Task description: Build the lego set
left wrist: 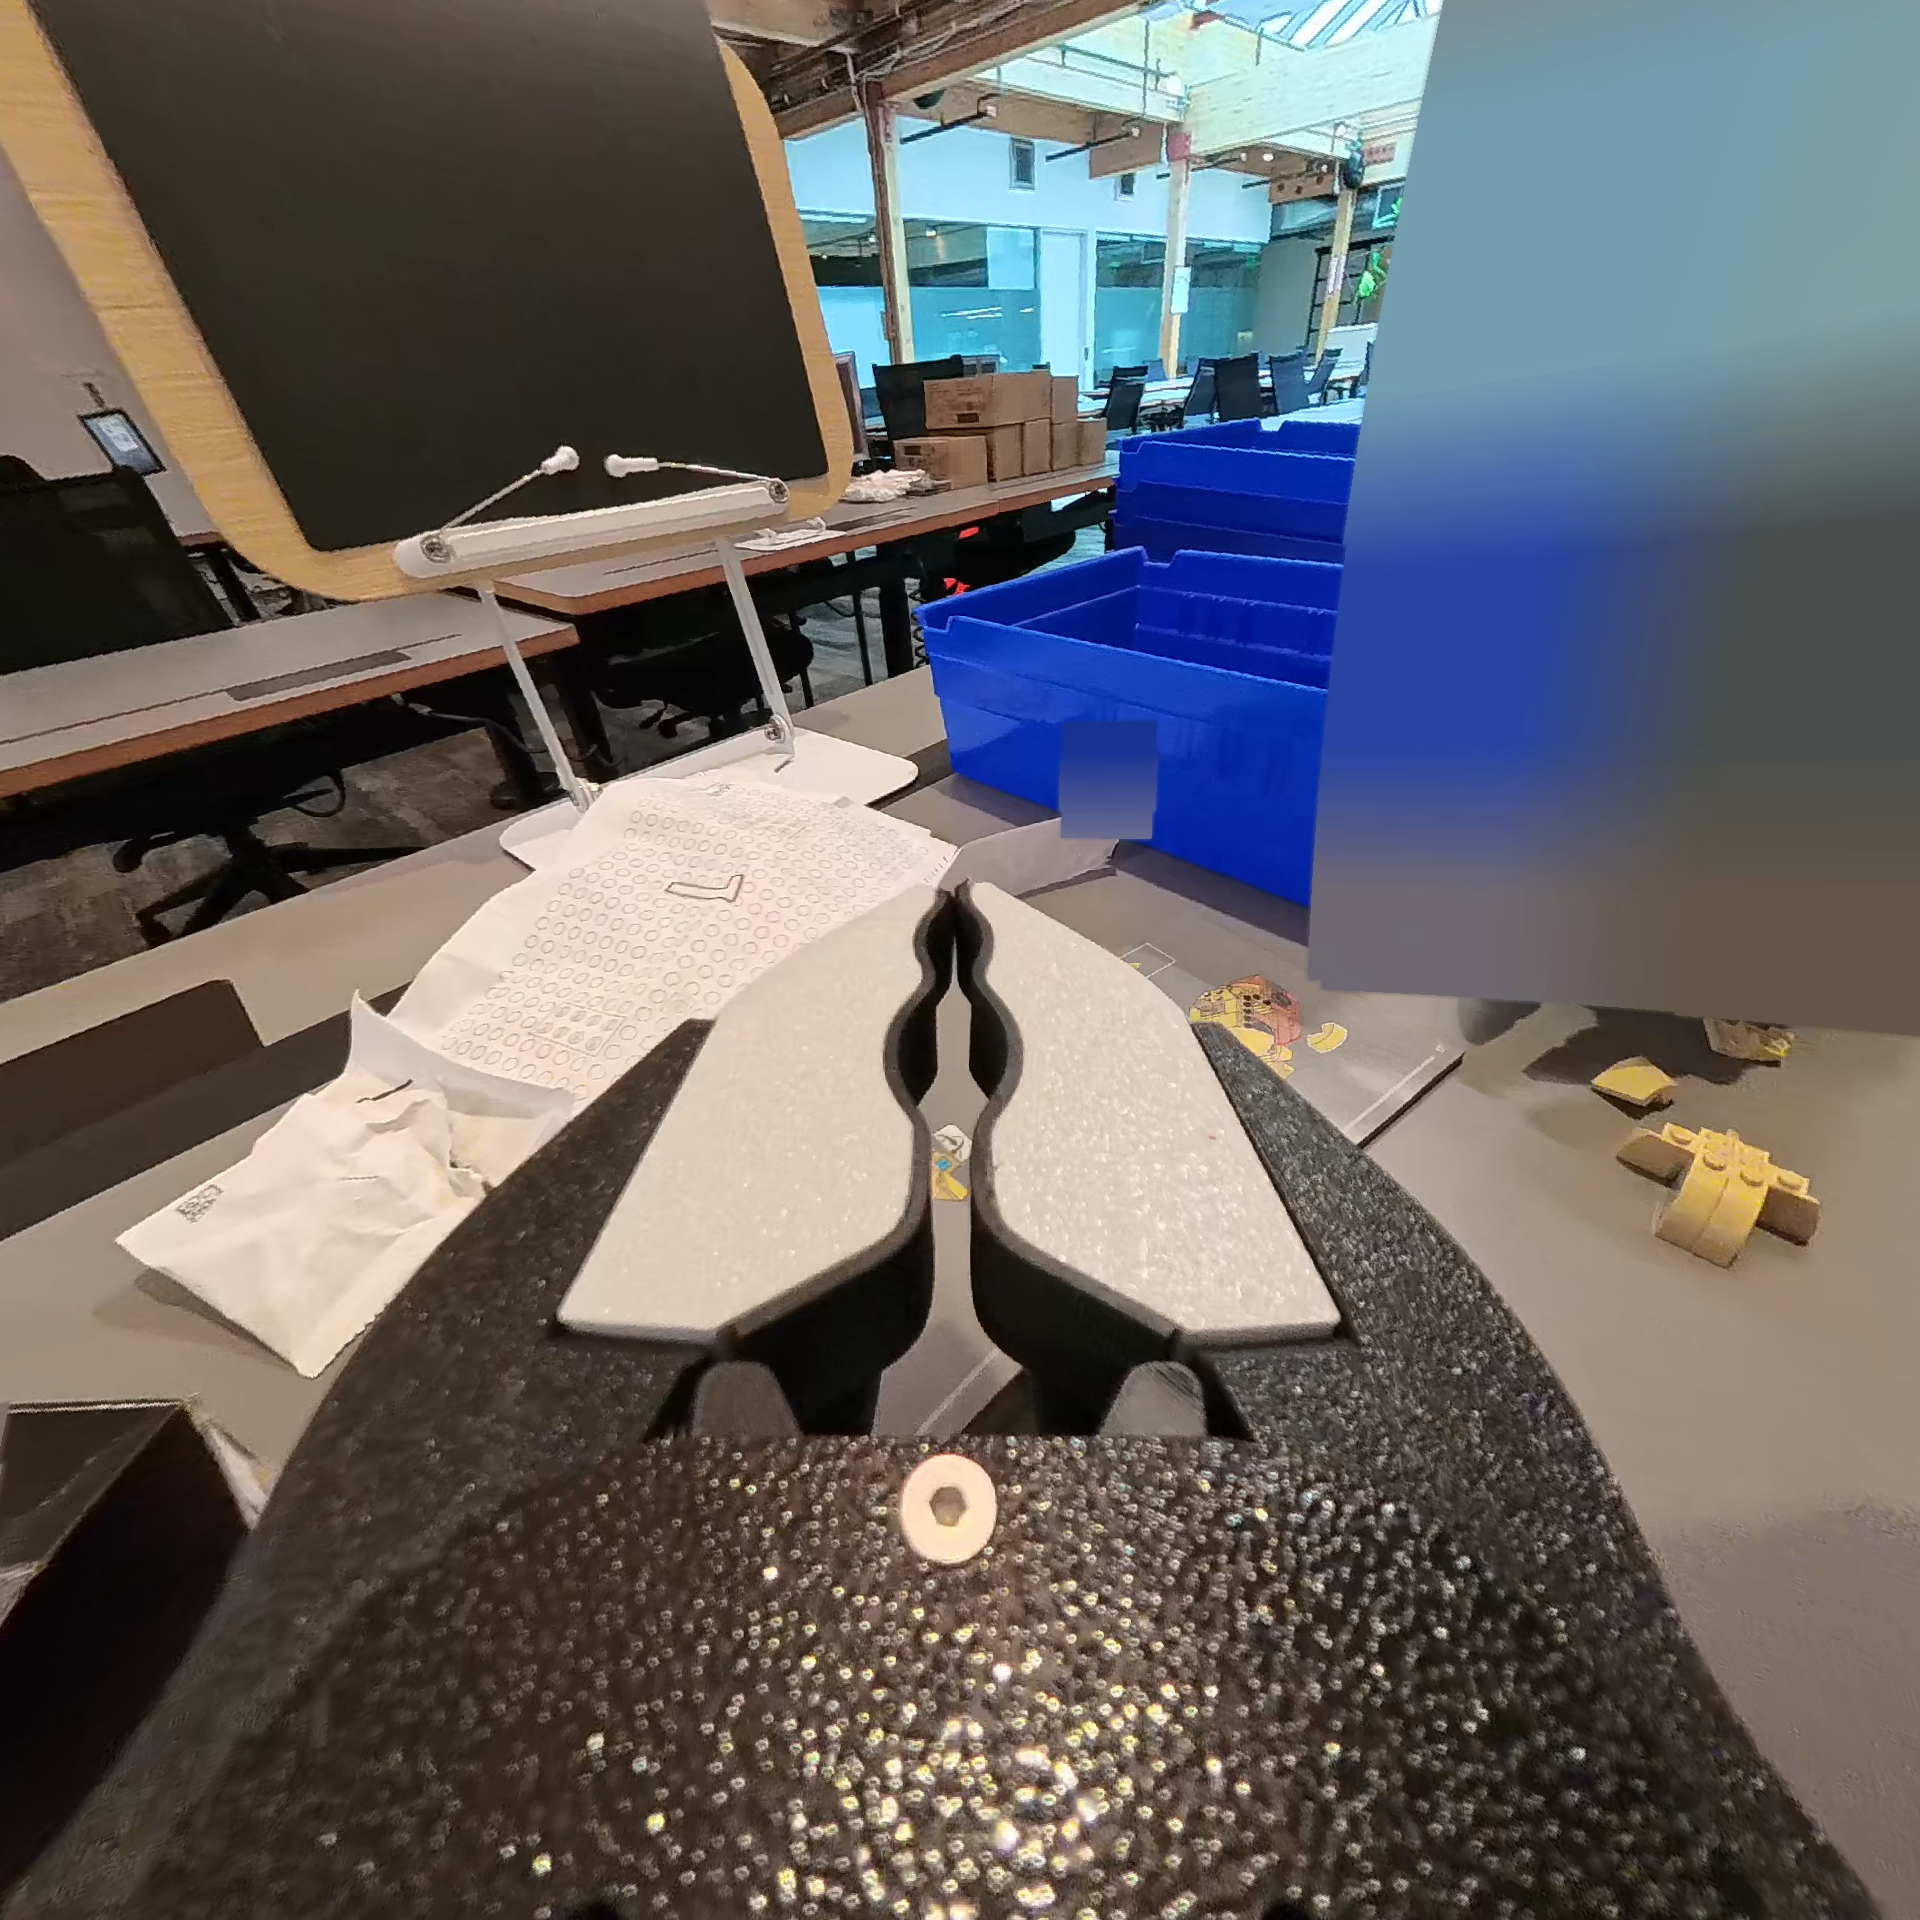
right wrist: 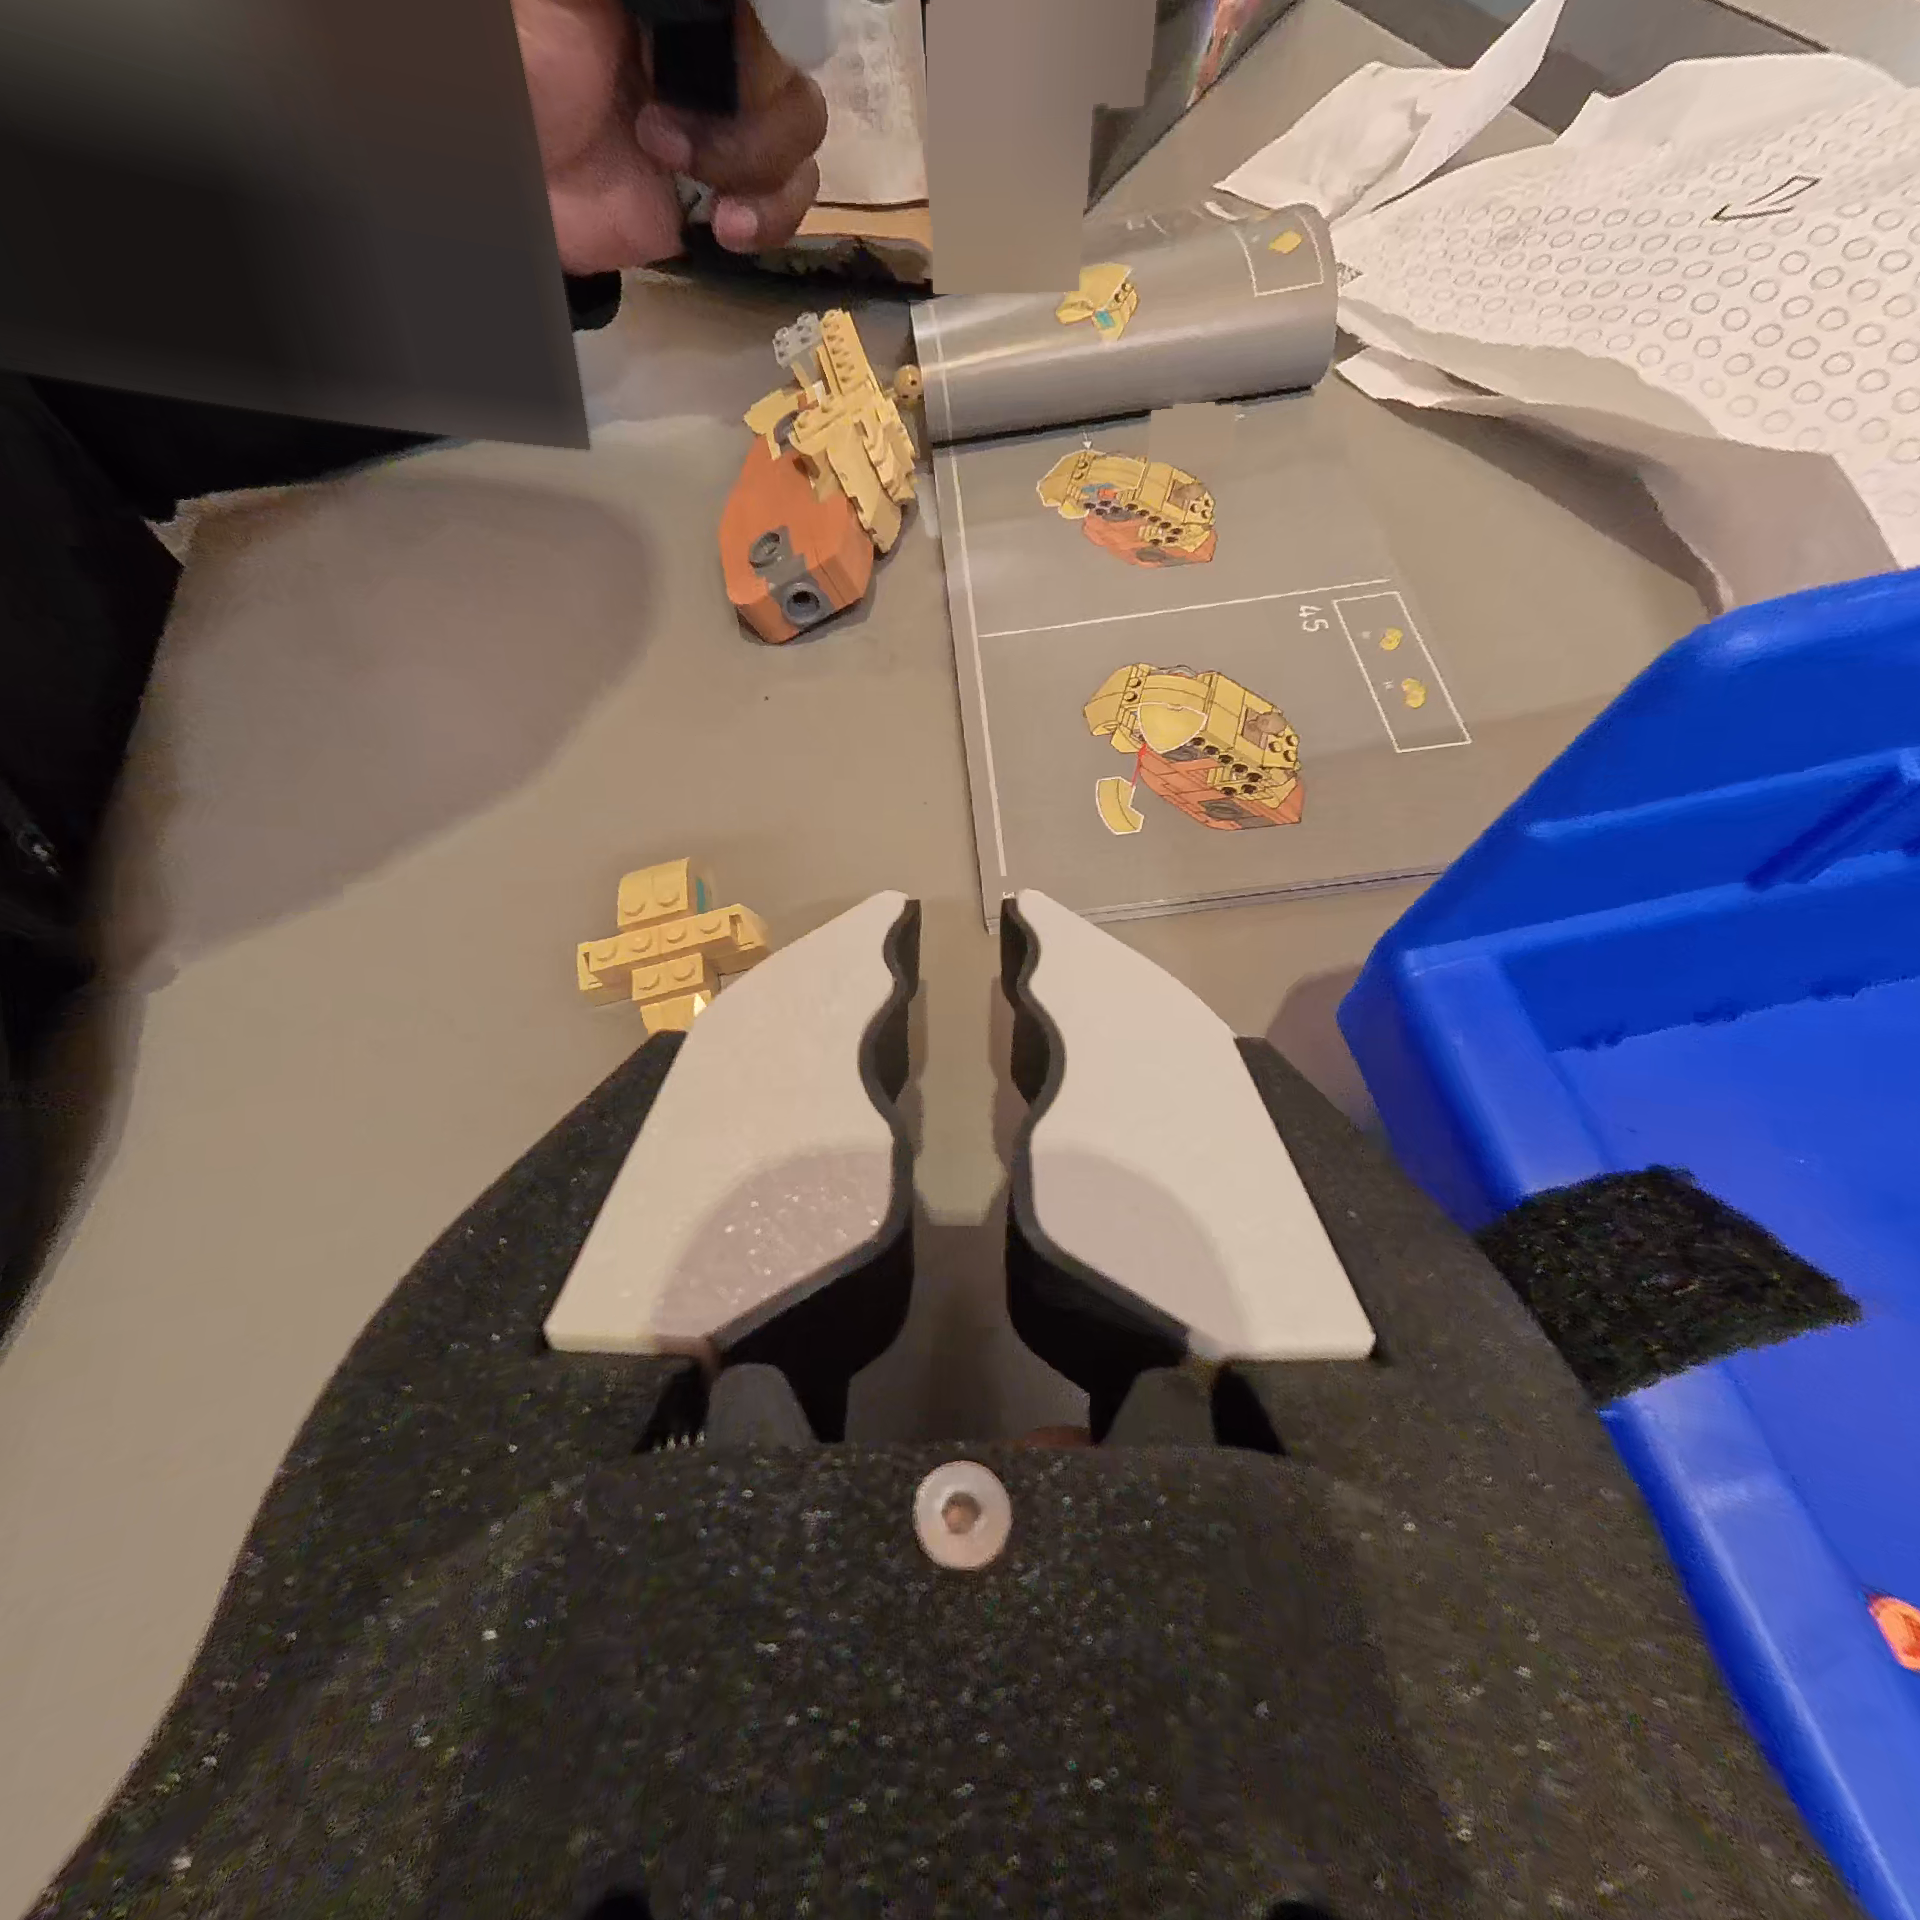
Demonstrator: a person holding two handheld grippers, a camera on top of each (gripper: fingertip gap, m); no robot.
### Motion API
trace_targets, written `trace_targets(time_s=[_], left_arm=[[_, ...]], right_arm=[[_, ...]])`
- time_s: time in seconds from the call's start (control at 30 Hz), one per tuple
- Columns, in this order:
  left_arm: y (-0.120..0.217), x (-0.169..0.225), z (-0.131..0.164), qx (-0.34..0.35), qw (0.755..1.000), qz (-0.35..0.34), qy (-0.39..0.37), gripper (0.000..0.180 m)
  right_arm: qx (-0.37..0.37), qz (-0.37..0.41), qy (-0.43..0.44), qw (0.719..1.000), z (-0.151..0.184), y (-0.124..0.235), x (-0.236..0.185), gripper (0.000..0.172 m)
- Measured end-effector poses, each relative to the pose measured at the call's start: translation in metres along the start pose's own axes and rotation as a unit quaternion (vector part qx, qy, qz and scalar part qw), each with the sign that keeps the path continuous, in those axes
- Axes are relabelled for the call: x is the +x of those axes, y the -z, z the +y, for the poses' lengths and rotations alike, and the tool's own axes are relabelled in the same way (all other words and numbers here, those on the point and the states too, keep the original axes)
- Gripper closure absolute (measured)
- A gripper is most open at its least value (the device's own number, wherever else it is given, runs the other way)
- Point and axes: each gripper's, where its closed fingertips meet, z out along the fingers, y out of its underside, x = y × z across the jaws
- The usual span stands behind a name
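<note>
In the left wrist view the left gripper (left wrist: 956,891) has its tips together with nothing between them, raised above the grey table (left wrist: 1714,1455) over the edge of an open instruction booklet (left wrist: 1247,1013). Beyond it stand stacked blue bins (left wrist: 1143,665); the front one shows inner dividers, and what lies inside cannot be told from here. To the left lie a white sheet printed with rings (left wrist: 675,914) and a crumpled white bag (left wrist: 343,1195), behind them a white stand with a dark board (left wrist: 468,260). A small tan brick assembly (left wrist: 1720,1195) sits on the table to the right. In the right wrist view the right gripper (right wrist: 961,914) has its jaws a little apart with only bare table showing between them; the tan brick assembly (right wrist: 665,951) lies just beside its left finger, untouched, and the booklet's (right wrist: 1195,675) near corner is just beside the right one. Only this view shows a larger orange and tan brick model (right wrist: 821,488) beside the booklet's curled page, a person's hand (right wrist: 675,135) gripping a dark handle farther off, and a near blue bin (right wrist: 1714,987) whose visible compartments look bare, with an orange bit (right wrist: 1896,1652) at the picture's edge.
</note>
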Motion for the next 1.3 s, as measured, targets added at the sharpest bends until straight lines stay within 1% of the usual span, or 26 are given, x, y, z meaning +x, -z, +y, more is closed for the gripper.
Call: trace_targets(time_s=[0.3, 0.43, 0.57, 0.7, 0.83, 0.93, 1.03, 1.1, 1.3], left_arm=[[-0.001, 0.009, -0.003, 0.0, 1.0, 0.004, -0.022, 0.18], [-0.001, 0.012, -0.003, -0.001, 1.0, 0.007, -0.027, 0.18], [-0.002, 0.02, -0.003, -0.005, 0.999, 0.021, -0.035, 0.18], [-0.004, 0.03, -0.003, -0.011, 0.998, 0.032, -0.056, 0.18], [-0.005, 0.037, -0.003, -0.015, 0.996, 0.038, -0.075, 0.18], [-0.005, 0.04, -0.003, -0.016, 0.996, 0.042, -0.079, 0.18], [-0.005, 0.04, -0.003, -0.016, 0.996, 0.043, -0.079, 0.18], [-0.005, 0.04, -0.003, -0.016, 0.996, 0.043, -0.079, 0.18], [-0.005, 0.046, -0.003, -0.021, 0.995, 0.055, -0.083, 0.18]], right_arm=[[-0.025, -0.005, 0.014, 1.0, 0.007, 0.0, -0.005, 0.157], [-0.074, -0.013, 0.019, 0.997, 0.021, 0.002, -0.009, 0.153], [-0.126, -0.023, 0.041, 0.991, 0.032, 0.003, -0.021, 0.15], [-0.144, -0.023, 0.05, 0.988, 0.034, 0.006, -0.029, 0.149], [-0.166, -0.026, 0.046, 0.985, 0.042, 0.006, -0.031, 0.146], [-0.194, -0.017, 0.06, 0.979, 0.051, 0.003, -0.03, 0.146], [-0.193, -0.034, 0.065, 0.978, 0.05, 0.0, -0.04, 0.147], [-0.192, -0.03, 0.072, 0.978, 0.049, -0.002, -0.04, 0.147], [-0.181, -0.026, 0.049, 0.982, 0.045, -0.005, -0.039, 0.143]])
